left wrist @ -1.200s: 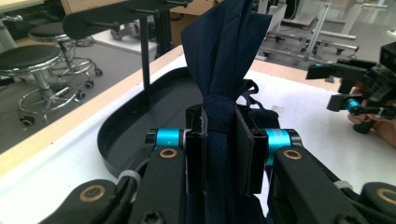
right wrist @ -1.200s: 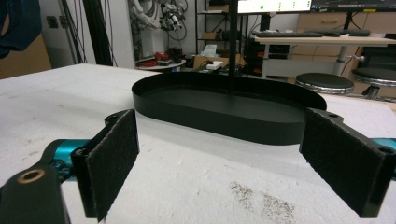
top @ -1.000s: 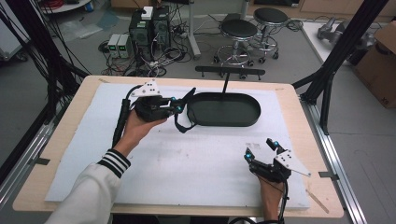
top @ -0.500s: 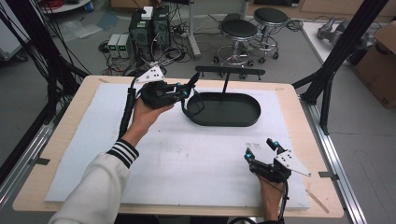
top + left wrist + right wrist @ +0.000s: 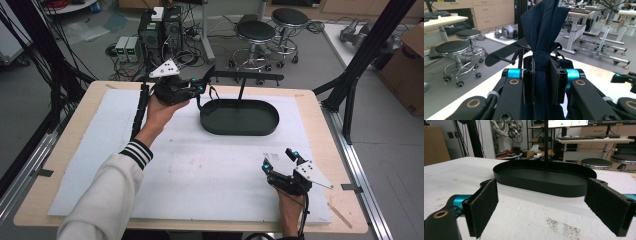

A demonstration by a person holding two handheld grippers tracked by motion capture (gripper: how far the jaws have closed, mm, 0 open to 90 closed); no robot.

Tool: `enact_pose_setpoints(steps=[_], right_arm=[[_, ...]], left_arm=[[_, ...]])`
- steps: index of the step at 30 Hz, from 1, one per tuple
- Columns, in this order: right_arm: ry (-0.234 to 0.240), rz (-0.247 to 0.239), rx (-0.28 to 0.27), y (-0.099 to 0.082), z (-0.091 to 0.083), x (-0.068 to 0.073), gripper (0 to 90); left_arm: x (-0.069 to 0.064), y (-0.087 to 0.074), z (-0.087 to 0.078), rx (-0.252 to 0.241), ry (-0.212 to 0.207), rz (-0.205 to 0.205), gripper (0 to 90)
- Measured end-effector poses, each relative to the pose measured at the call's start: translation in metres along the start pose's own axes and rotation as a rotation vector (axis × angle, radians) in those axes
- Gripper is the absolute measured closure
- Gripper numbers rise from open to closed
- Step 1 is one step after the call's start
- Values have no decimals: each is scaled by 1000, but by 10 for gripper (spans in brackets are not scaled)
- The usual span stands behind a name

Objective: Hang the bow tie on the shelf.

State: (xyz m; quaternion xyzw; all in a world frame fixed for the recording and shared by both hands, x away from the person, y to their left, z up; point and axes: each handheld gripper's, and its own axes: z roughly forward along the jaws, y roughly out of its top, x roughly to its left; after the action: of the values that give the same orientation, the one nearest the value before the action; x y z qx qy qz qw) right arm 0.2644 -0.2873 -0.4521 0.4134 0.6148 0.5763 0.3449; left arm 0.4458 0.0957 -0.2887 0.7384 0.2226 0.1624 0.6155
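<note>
A person sits at a light wooden table [image 5: 75,165] covered by a white foam mat [image 5: 200,175]. The left gripper [image 5: 196,90], held up above the far left of the mat, is clenched on a bunched dark navy cloth [image 5: 543,35]. In the left gripper view the fabric rises between the two black pads [image 5: 556,82] and runs out of the top of the frame, so its upper end is cut off (its lower end is hidden behind the gripper body). From the high view the cloth is hard to make out, a thin dark strand hanging beside the near left rim of a black oval metal tray [image 5: 240,118] with an upright post. The right gripper [image 5: 280,159] rests at the near right of the mat, jaws spread wide with nothing between them, facing the tray.
</note>
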Motion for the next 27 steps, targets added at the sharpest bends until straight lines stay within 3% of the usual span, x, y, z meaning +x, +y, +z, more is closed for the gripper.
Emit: enact_pose_setpoints(steps=[14, 16, 22, 27], right_arm=[[1, -1, -2, 0, 0, 0, 110], [2, -4, -2, 0, 0, 0, 111], [2, -4, -1, 0, 0, 0, 111], [3, -7, -4, 0, 0, 0, 111]], left_arm=[[11, 20, 30, -3, 37, 24, 760], [15, 22, 34, -10, 39, 2, 760], [17, 27, 46, 3, 57, 25, 760], [22, 32, 53, 4, 73, 16, 760]])
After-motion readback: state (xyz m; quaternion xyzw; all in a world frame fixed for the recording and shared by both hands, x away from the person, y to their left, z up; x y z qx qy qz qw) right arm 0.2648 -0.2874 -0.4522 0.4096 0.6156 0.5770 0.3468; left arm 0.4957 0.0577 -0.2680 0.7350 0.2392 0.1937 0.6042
